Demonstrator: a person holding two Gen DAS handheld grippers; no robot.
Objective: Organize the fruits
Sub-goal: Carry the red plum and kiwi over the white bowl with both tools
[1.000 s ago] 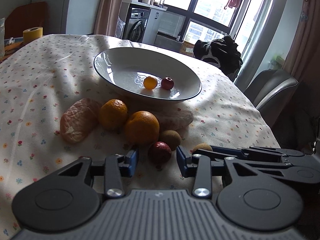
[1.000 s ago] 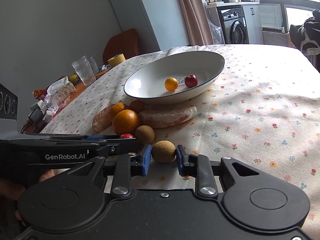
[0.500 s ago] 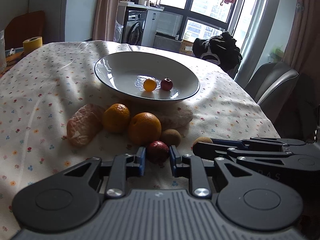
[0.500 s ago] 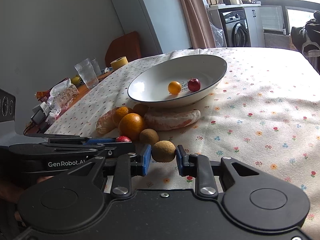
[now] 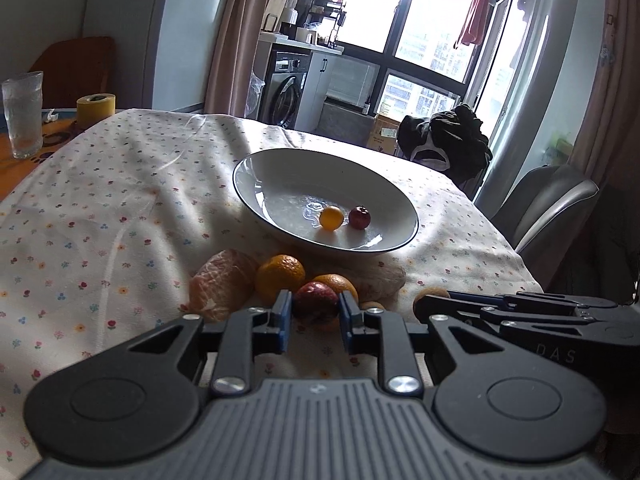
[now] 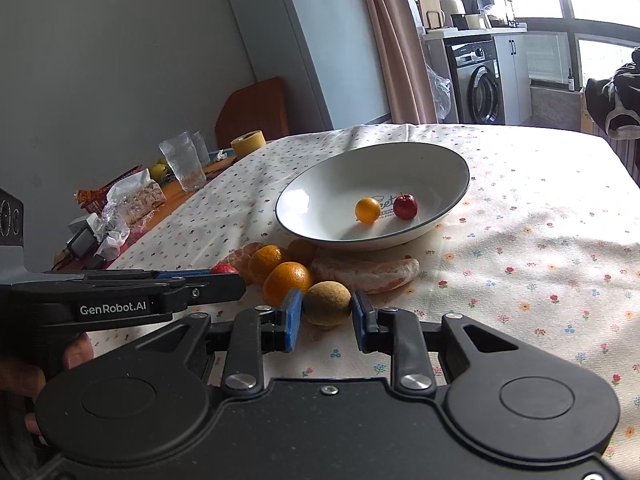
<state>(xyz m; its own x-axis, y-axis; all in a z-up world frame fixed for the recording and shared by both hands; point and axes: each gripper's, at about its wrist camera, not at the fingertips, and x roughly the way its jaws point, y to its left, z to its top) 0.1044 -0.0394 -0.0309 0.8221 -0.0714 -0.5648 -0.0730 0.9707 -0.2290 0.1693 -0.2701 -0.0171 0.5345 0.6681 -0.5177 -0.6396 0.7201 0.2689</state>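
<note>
From the left wrist camera, the left tongs (image 5: 313, 312) are closed on a dark red fruit (image 5: 316, 303), both blue pads pressed against its sides. Whether it is off the tabletop (image 5: 100, 208) cannot be told. Just behind it lie two oranges (image 5: 280, 278), with a peeled citrus piece (image 5: 222, 284) to their left. Farther back stands a white bowl (image 5: 280, 168) holding a small yellow fruit (image 5: 331, 218) and a small red fruit (image 5: 359, 217) side by side. The right tongs (image 5: 430, 300) reach in from the right edge with a brown fruit at their tip.

From the right wrist camera, the right tongs (image 6: 324, 312) are closed on a round brown fruit (image 6: 327, 304), a blue pad touching each side. Behind it sit an orange (image 6: 287, 280) and a long peeled citrus piece (image 6: 366, 274), near the bowl (image 6: 320, 188). The left tongs (image 6: 228, 276) come in from the left, a sliver of red fruit (image 6: 223, 268) showing at their tip. A glass (image 6: 183, 160) and a roll of tape (image 6: 248, 142) stand at the far left of the tabletop (image 6: 540, 208).
</note>
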